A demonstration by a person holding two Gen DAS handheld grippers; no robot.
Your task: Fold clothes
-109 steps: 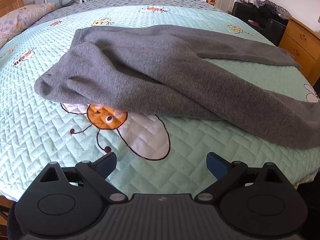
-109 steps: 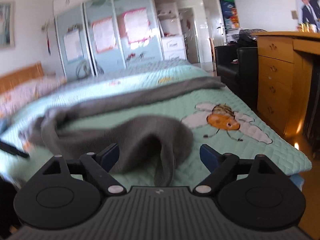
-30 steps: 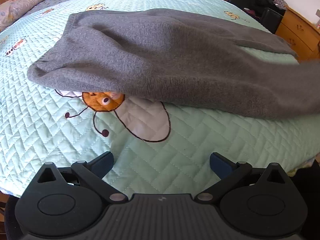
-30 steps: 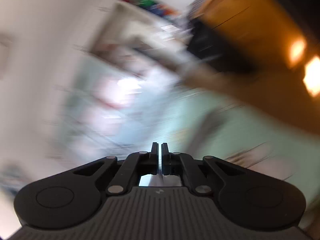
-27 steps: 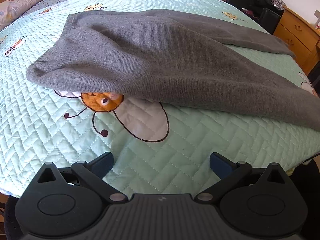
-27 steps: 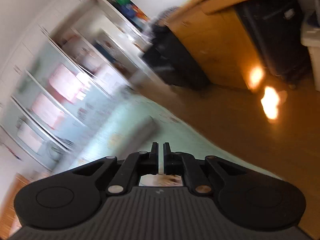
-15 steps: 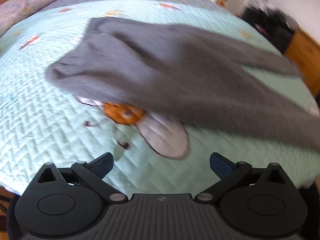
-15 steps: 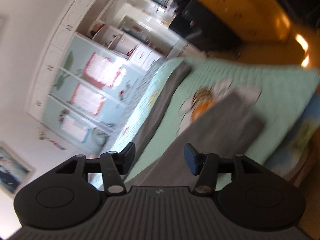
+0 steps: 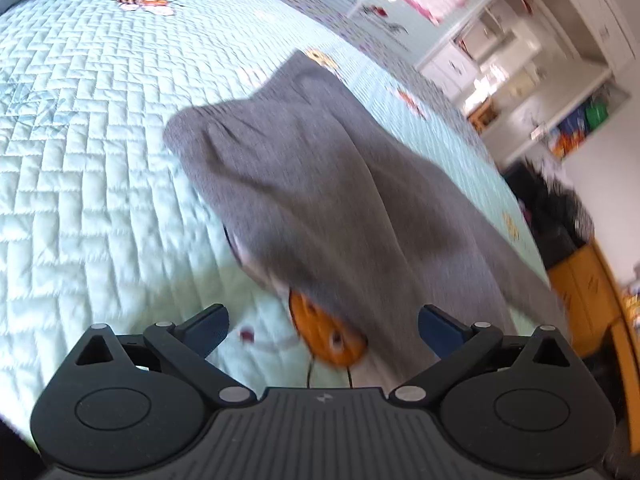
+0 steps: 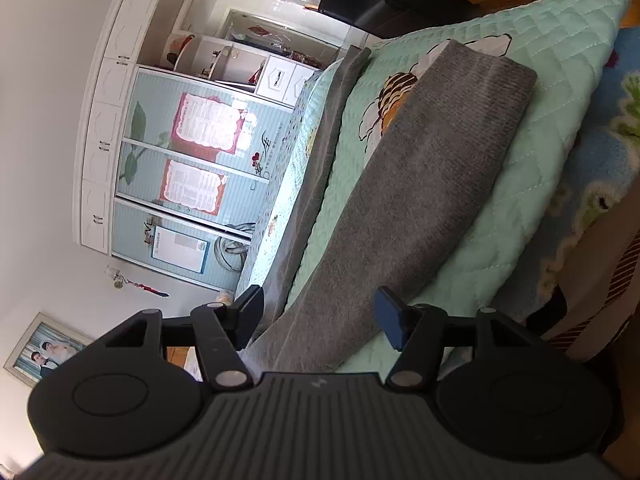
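1. Plainly, the grey garment [image 9: 320,184] lies spread on the quilted bedspread [image 9: 80,160] ahead of both tools, likely laid out for folding.
2. Left gripper [image 9: 323,326] gapes wide and empty just short of its near hem.
3. Right gripper [image 10: 319,312], rolled sideways, also gapes wide, with a long leg or sleeve [image 10: 420,200] running forward between its fingers.
4. Bare quilt lies left of the cloth; the bed edge [image 10: 560,160] runs close on the right.
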